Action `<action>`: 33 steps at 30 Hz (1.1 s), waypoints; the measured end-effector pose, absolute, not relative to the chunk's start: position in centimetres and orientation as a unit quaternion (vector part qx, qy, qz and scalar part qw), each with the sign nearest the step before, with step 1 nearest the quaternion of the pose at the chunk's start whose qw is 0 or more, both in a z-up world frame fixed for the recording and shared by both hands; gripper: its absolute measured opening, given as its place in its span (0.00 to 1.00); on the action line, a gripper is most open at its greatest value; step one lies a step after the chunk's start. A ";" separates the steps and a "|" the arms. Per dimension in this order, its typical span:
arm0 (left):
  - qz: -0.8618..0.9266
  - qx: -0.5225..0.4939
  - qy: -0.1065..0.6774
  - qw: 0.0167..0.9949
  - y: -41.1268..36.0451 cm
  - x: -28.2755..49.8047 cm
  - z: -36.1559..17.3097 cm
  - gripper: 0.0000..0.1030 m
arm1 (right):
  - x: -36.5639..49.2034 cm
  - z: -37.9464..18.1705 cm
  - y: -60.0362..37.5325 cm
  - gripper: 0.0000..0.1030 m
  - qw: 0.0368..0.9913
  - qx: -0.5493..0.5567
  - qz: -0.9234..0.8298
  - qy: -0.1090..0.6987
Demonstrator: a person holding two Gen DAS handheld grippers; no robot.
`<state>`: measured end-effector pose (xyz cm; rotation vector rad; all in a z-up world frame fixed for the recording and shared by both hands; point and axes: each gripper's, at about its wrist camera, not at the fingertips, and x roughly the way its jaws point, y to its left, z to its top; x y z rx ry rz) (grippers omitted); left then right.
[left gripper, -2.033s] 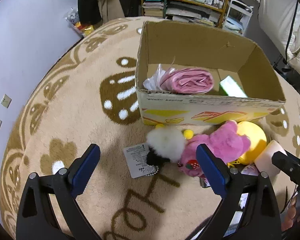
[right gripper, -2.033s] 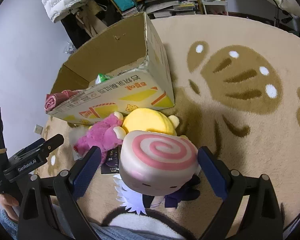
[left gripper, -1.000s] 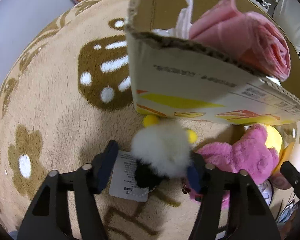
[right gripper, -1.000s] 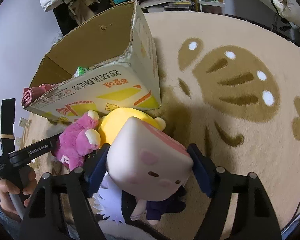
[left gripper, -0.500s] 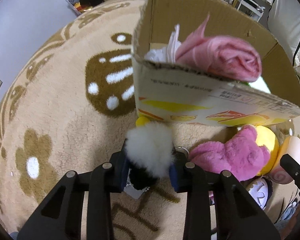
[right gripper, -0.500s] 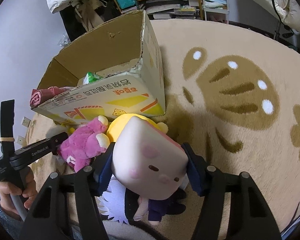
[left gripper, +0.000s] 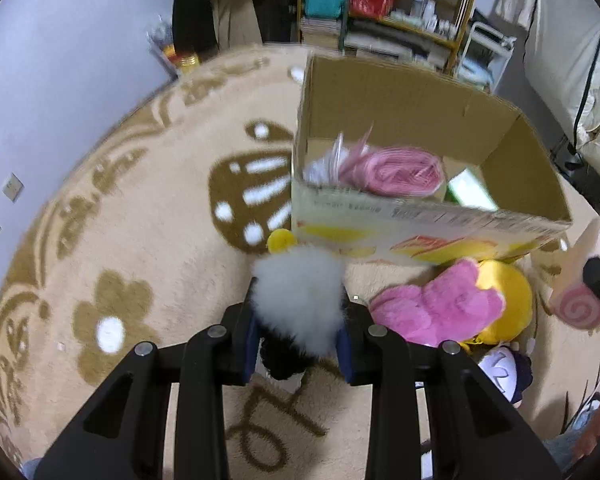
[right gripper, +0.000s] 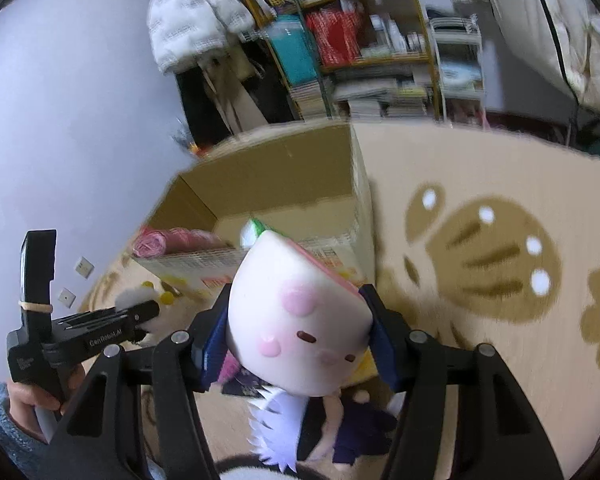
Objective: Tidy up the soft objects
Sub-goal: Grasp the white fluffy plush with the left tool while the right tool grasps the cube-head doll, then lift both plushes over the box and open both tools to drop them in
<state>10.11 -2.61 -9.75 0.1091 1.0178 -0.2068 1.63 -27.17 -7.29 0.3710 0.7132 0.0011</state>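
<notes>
The left gripper [left gripper: 298, 334] is clamped on a white fluffy toy [left gripper: 300, 296], held above the rug [left gripper: 140, 220] just in front of the box [left gripper: 420, 224]. The right gripper [right gripper: 296, 344] squeezes a pale pink cushion [right gripper: 300, 320], lifted before the box's open top. A pink plush [left gripper: 436, 308] and yellow plush [left gripper: 512, 300] lie on the rug against the box; a pink roll [left gripper: 396, 172] sits inside
</notes>
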 end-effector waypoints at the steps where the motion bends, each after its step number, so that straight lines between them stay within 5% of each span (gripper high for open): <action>1: -0.098 0.056 0.476 0.872 -2.5 10.1 -9.3 0.29 | 1.5 -6.6 -27.0 0.61 0.927 0.173 0.001 0.334; 17: -0.129 0.062 0.300 0.943 -2.9 6.8 -0.5 0.29 | 2.4 -3.3 -26.0 0.61 0.958 0.131 0.002 0.254; 33: -0.152 0.082 0.235 0.956 -5.8 9.2 1.5 0.29 | 5.3 -1.9 -25.9 0.62 0.971 0.079 -0.004 0.226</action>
